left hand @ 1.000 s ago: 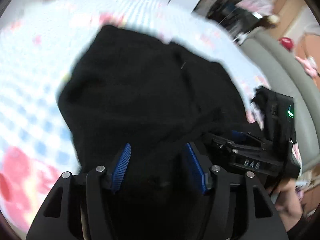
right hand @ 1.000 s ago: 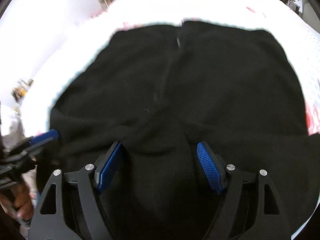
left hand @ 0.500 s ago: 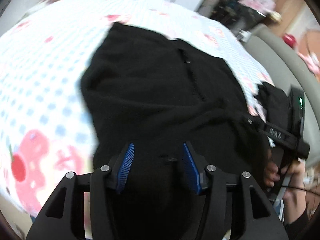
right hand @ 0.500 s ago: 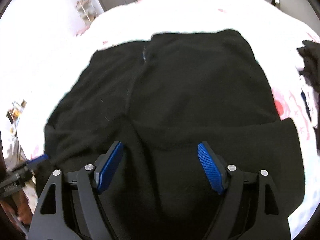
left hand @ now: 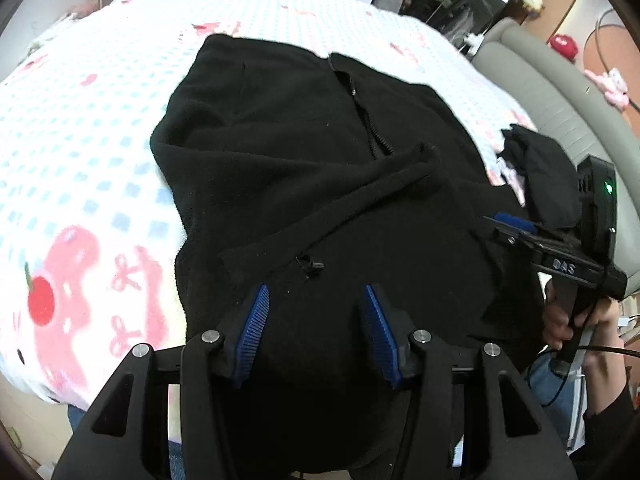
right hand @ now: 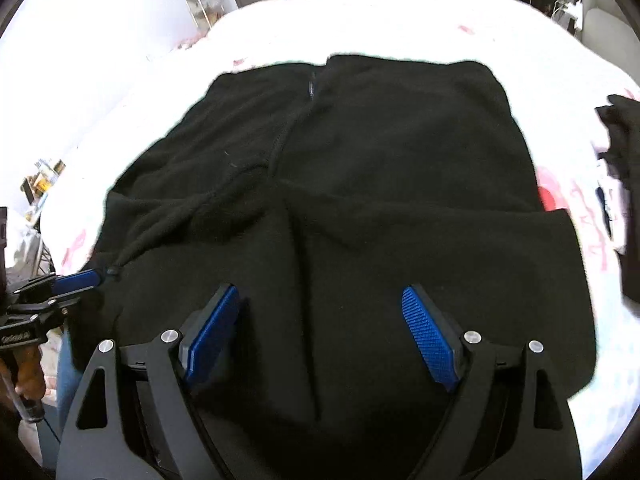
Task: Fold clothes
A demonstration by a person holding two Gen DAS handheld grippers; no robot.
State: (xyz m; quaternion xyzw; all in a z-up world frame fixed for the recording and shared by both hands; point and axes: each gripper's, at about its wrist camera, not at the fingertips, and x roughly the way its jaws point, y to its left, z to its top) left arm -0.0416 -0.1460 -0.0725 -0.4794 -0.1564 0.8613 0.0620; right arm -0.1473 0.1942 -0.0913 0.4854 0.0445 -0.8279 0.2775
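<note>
We have the left gripper (left hand: pixel 316 328) low at six o'clock, jaws apart with nothing pinched, black fleece showing between the blue pads (left hand: pixel 253 332). Our right gripper (right hand: pixel 320 336) gapes wider, also empty, hovering over the near hem. Beyond them the jacket (right hand: pixel 380 152) lies front-up on the bed (left hand: pixel 80 128), zip (left hand: pixel 368 120) running toward twelve o'clock, one sleeve (left hand: pixel 360 196) thrown across the chest toward one o'clock, its cuff near the zip. A second dark garment (left hand: pixel 548 184) sits at three o'clock by the bed's edge.

This fleece looks soft, thick and light; we judge it will slump and drag rather than crease sharply, not slippery. Best hold: the two near hem corners, pinching both layers.

Against a second ago, we have pulled back: more bed shows round the jacket, blur is gone, and the left jaws have narrowed slightly.
</note>
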